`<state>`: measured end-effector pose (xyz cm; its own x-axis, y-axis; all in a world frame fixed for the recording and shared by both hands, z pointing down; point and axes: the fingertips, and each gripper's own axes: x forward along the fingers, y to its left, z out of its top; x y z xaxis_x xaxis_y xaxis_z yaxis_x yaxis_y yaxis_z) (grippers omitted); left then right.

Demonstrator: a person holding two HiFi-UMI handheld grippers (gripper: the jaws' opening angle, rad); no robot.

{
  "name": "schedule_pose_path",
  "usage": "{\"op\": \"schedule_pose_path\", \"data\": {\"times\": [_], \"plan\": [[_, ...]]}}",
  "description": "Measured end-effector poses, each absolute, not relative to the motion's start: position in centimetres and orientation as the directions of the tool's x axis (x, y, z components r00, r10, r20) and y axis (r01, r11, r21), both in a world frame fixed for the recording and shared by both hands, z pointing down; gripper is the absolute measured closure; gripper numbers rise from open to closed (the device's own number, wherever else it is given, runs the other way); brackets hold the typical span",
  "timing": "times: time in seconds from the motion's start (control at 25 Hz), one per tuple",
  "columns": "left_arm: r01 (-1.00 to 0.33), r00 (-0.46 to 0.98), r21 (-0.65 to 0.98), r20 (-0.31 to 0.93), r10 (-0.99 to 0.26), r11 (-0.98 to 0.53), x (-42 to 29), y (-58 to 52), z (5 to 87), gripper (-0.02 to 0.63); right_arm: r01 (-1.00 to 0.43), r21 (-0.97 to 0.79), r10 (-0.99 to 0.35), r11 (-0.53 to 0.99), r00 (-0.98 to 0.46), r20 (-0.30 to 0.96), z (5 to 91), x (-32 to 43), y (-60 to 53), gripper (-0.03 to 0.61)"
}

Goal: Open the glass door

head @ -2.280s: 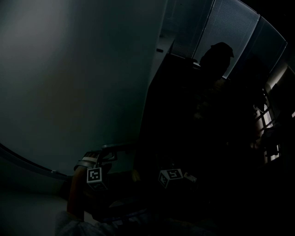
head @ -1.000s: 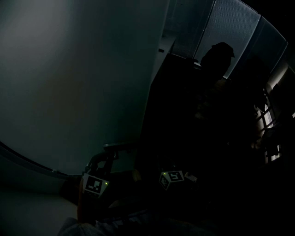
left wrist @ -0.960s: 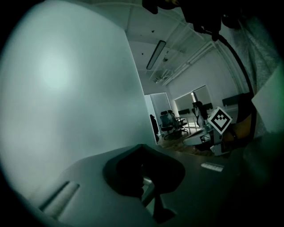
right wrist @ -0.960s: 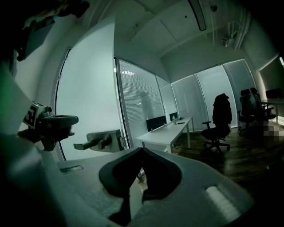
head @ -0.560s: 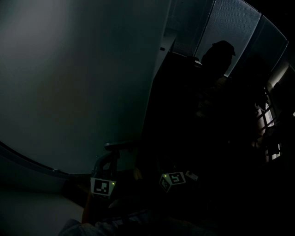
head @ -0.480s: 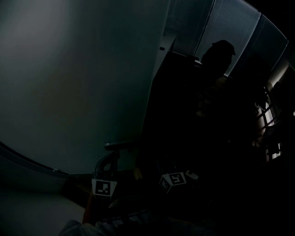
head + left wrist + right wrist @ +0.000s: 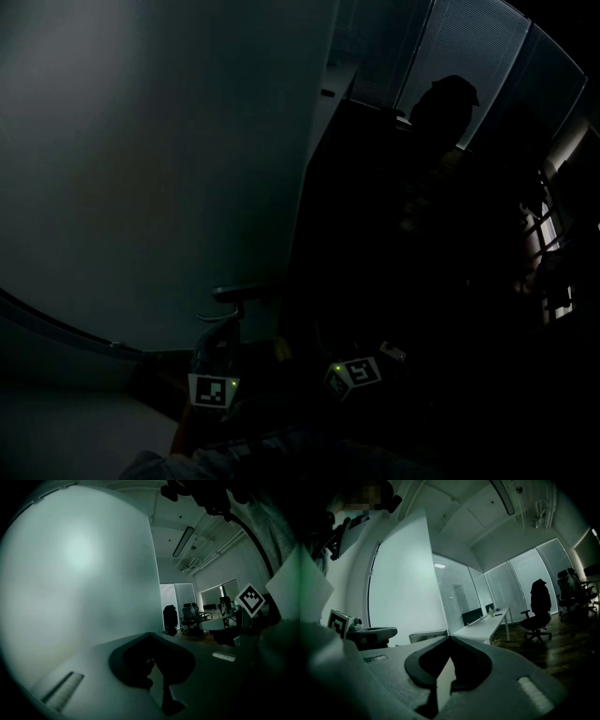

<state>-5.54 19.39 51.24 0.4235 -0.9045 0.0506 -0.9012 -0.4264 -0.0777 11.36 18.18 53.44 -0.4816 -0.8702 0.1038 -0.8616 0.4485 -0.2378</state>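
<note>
1. Glass door (image 7: 169,169): a smooth frosted pane that fills the left of the scene, with its dark lever handle (image 7: 246,291) jutting right near the pane's right edge.
2. In the head view the near ground is almost black, and only the two white marker cubes (image 7: 214,391) stand out, the left one just below the handle.
3. The left gripper view shows the left tongs (image 7: 152,665) closed with nothing between them. The pane glows pale close on their left. No view shows whether they touch the handle.
4. The right gripper view shows the right tongs (image 7: 446,663) closed too, and empty, to the right of the door.
5. Only the gripper views show the room. Farther off are a long white counter (image 7: 487,623), slatted blinds (image 7: 454,592) and a swivel chair (image 7: 536,620) with a dark coat (image 7: 540,595) draped over it.
6. The floor (image 7: 562,658) is glossy dark wood.
</note>
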Motion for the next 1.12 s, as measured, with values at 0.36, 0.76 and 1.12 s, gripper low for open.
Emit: {"op": "schedule_pose_path", "data": {"times": [0.36,0.76,1.12], "plan": [[-0.907,0.406,-0.086,0.069,-0.911,-0.411,-6.4,20.9,51.3,0.611,-0.863,-0.248,-0.875,0.44,-0.474,0.096,53.1,11.7,19.5,0.577],[-0.91,0.397,-0.104,0.064,-0.915,-0.402,-6.2,20.9,51.4,0.611,-0.864,-0.245,-0.876,0.44,-0.473,0.094,52.8,12.3,19.9,0.577],[-0.909,0.393,-0.121,0.073,-0.917,-0.399,-6.2,20.8,51.7,0.611,-0.867,-0.254,-0.877,0.428,-0.467,0.114,53.6,12.7,19.7,0.577]]}}
